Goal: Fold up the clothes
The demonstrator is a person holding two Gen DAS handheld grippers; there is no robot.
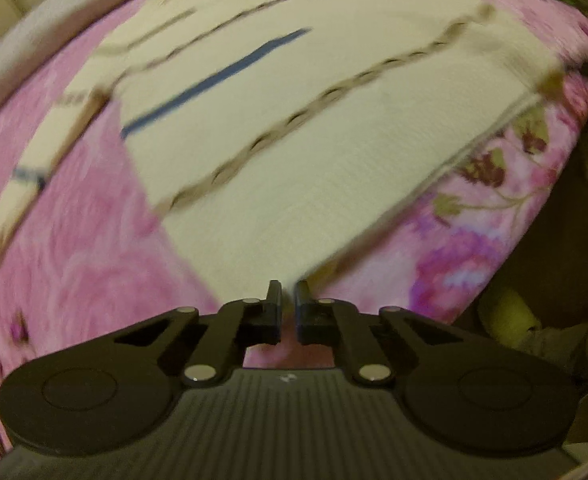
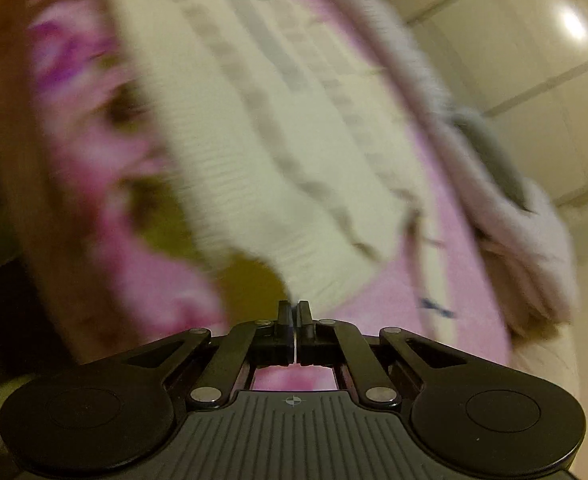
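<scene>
Cream sweater (image 1: pixel 294 128) spread flat on pink floral blanket (image 1: pixel 74 240), long axis running away diag. Near corner pinched by left gripper (image 1: pixel 288 292), jaws nrly closed. Opposite near edge clamped by right gripper (image 2: pixel 294 312), jaws fully closed. Both equally close; cloth ahead of tips.

The cream garment (image 1: pixel 294 184) is ribbed knit cloth, matt, with woven brownish chain bands and one blue stripe. It lies on a pink floral bedspread (image 1: pixel 74 248), a soft, matt, slightly fuzzy fabric. The left gripper (image 1: pixel 288 292) and right gripper (image 2: pixel 294 310) are matt black plastic with shiny metal rivets and ribbed grey bodies.
</scene>
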